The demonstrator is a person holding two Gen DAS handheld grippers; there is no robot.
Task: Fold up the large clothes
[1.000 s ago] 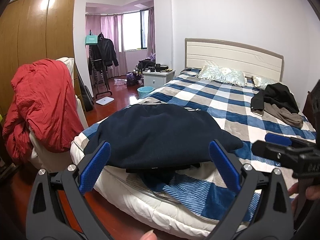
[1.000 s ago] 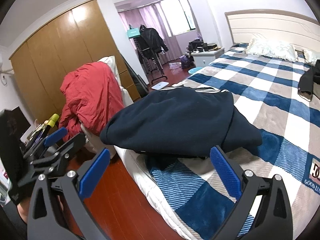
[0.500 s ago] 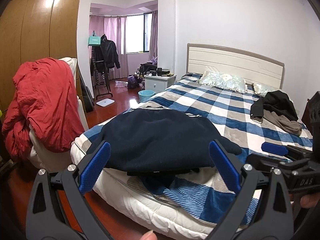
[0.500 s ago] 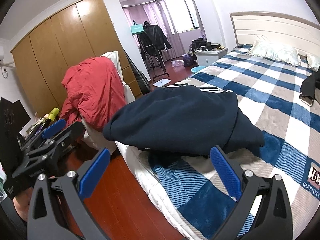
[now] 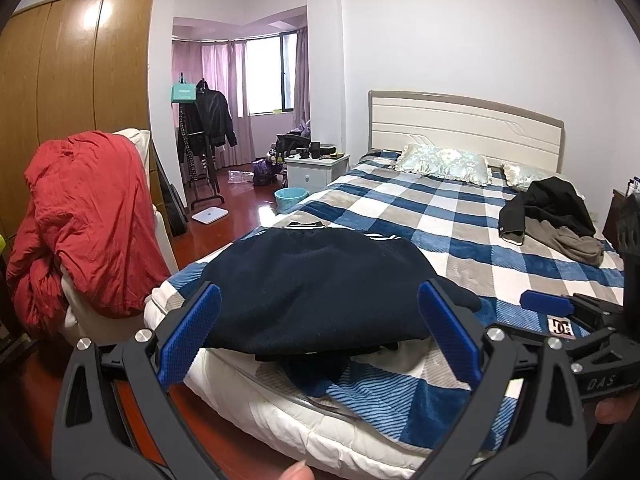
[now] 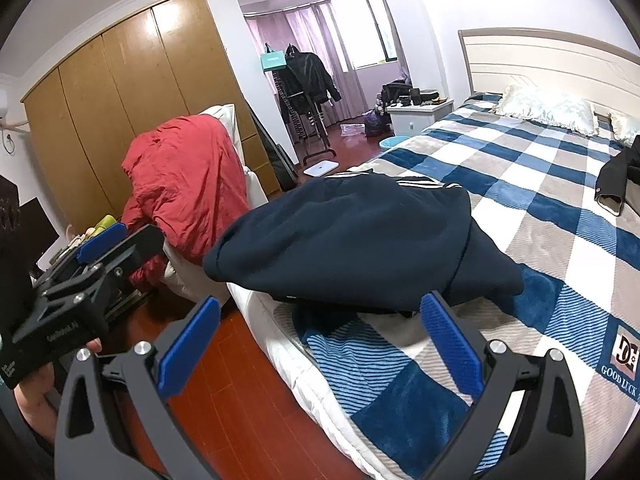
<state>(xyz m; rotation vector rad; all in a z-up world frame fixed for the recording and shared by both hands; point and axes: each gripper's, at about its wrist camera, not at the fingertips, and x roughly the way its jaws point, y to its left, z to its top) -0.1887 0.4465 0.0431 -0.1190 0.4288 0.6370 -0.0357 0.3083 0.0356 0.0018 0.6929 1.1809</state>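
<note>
**Navy garment folded at the foot of the bed, both claws spread**

At the foot of the bed (image 5: 460,216), near its left corner, we see the navy garment (image 5: 320,284) lying folded into a thick bundle on the blue, white and grey checked blanket (image 6: 560,208). White stripes show along its far edge. Some darker cloth pokes out from under its near edge.

Our left claw (image 5: 318,340) hangs off the end of the bed, its blue pads spread wide with nothing between them, and it touches no cloth. Our right claw (image 6: 320,344) is spread just the same, held above the bed's corner and the red wooden floor (image 6: 240,392), also empty. Each claw shows in the other's view, off to the side.

Up near the pillows (image 5: 444,162) lies a heap of black and brown clothes (image 5: 552,212), well apart from the navy bundle. Beside the bed, a red quilt (image 5: 84,220) is draped over a white chair, with the wooden wardrobe (image 5: 76,72) behind it.
</note>
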